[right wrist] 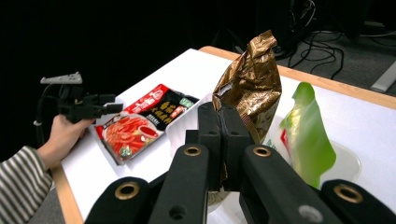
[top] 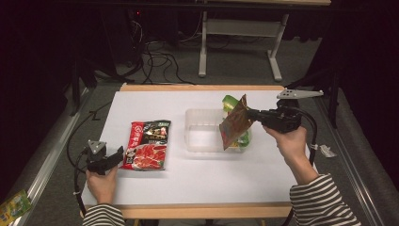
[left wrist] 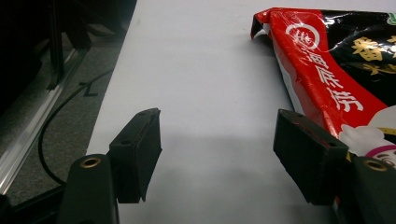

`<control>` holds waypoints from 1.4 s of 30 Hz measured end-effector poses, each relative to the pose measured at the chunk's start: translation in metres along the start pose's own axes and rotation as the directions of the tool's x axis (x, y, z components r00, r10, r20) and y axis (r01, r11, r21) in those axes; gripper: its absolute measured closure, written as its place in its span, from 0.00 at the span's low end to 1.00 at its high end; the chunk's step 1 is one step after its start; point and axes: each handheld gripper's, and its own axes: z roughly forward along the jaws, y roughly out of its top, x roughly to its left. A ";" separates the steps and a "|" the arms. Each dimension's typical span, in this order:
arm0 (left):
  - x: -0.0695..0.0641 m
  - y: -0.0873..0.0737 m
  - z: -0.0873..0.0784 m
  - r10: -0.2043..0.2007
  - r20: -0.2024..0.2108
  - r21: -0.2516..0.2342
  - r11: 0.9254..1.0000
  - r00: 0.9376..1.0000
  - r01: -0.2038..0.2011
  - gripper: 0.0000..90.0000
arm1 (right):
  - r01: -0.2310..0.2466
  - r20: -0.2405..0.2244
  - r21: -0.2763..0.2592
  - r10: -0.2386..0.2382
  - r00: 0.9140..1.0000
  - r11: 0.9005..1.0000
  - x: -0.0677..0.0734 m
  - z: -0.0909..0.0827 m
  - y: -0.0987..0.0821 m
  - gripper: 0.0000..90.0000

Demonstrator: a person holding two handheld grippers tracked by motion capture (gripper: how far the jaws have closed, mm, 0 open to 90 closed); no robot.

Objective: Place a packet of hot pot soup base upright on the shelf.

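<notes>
My right gripper (top: 254,114) is shut on a brown foil packet (top: 234,123) and holds it up over the clear plastic tub (top: 197,136); in the right gripper view the brown packet (right wrist: 252,84) rises from the pinched jaws of that gripper (right wrist: 223,126). A green packet (top: 230,102) stands in the tub's right side, and this green packet (right wrist: 306,130) is just beside the brown one. A red and black food packet (top: 148,144) lies flat on the white table. My left gripper (top: 115,157) rests open at its left edge, the red packet (left wrist: 336,79) by the right jaw of the gripper (left wrist: 217,158).
The white tabletop (top: 197,181) has wooden edges front and back. A yellow-green packet (top: 14,206) lies on the floor at the lower left. Cables and a table frame (top: 203,42) stand on the floor beyond the table.
</notes>
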 end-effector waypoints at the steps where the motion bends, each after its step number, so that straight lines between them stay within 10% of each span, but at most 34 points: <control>1: 0.000 0.000 0.000 -0.001 0.000 0.000 1.000 1.000 0.001 0.36 | 0.001 0.003 0.002 -0.001 1.000 1.000 0.000 0.002 0.001 1.00; 21: 0.000 0.000 0.000 -0.001 -0.001 -0.001 1.000 1.000 0.001 0.36 | -0.059 0.083 0.032 0.056 0.995 0.998 -0.016 0.043 0.010 1.00; 42: 0.000 0.000 0.000 -0.015 0.000 -0.014 1.000 1.000 0.015 0.36 | -0.052 0.147 0.002 0.051 0.988 0.999 -0.013 0.042 0.008 1.00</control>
